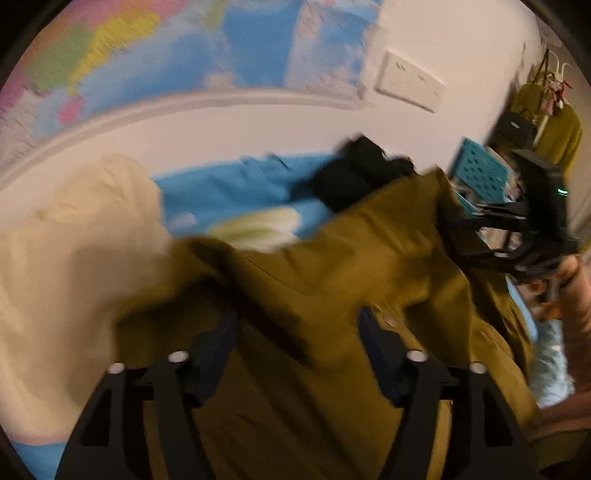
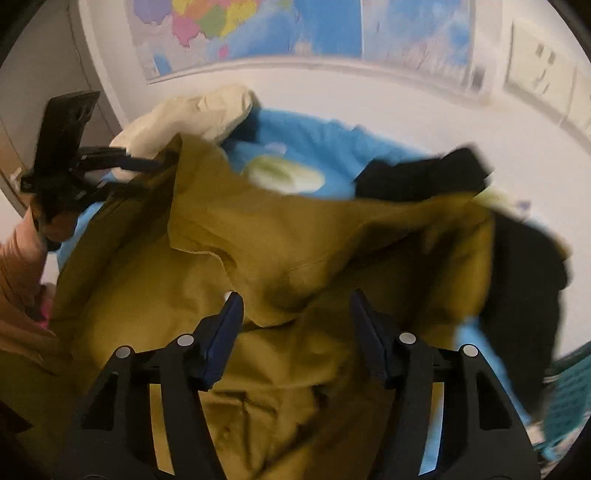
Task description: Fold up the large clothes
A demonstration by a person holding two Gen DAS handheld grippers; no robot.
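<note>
A large olive-green garment (image 1: 332, 280) lies bunched on a blue-covered surface (image 1: 236, 188) and fills the lower half of both views (image 2: 295, 251). My left gripper (image 1: 297, 332) is open, its fingers spread over the olive cloth. My right gripper (image 2: 297, 314) is open too, its fingers wide apart above the cloth. In the left wrist view the right gripper (image 1: 450, 229) touches the garment's right edge. In the right wrist view the left gripper (image 2: 162, 162) touches its upper left corner. Both views are blurred.
A cream garment (image 1: 74, 258) lies left of the olive one, also in the right wrist view (image 2: 192, 114). A black garment (image 2: 443, 173) lies at the back right. A teal basket (image 1: 480, 173) stands right. Wall maps (image 2: 258, 29) hang behind.
</note>
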